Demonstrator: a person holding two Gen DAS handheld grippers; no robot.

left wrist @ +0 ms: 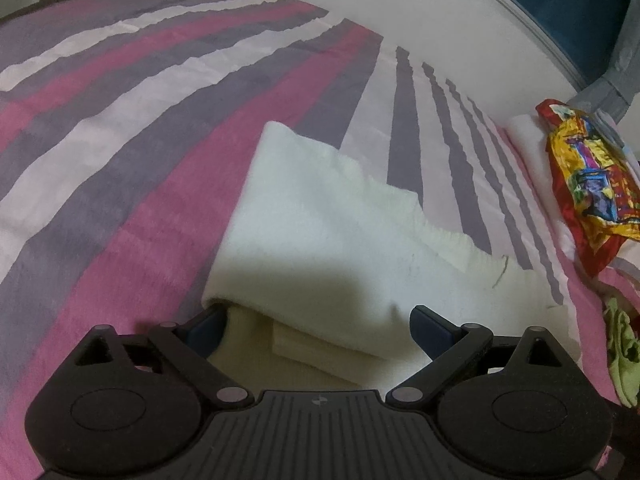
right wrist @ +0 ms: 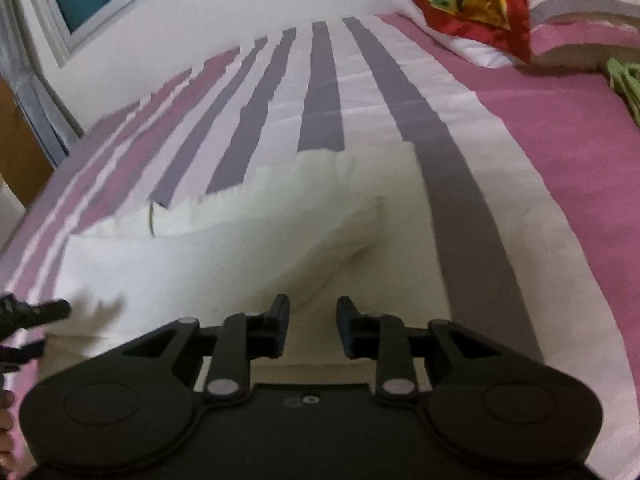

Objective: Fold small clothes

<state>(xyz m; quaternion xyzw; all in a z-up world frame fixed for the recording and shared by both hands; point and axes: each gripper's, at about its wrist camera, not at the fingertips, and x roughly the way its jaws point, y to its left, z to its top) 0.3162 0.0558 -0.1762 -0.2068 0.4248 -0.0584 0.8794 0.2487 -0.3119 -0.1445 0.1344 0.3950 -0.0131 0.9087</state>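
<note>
White knitted cloth (left wrist: 320,216), half-folded, long axis across striped bed cover (left wrist: 100,160), lies just ahead of both: left gripper (left wrist: 316,320) spread wide astride its near fold, right gripper (right wrist: 313,322) fingers parted, pinching nothing

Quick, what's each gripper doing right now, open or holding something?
Left gripper: open wide, white cloth lying between its jaws, not pinched.
Right gripper: open, jaws slightly apart, holding nothing.

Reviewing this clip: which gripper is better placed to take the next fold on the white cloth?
Probably left. The left gripper stands wide open around the white cloth's near folded edge. The right gripper is only narrowly open, nothing between its pads.
</note>
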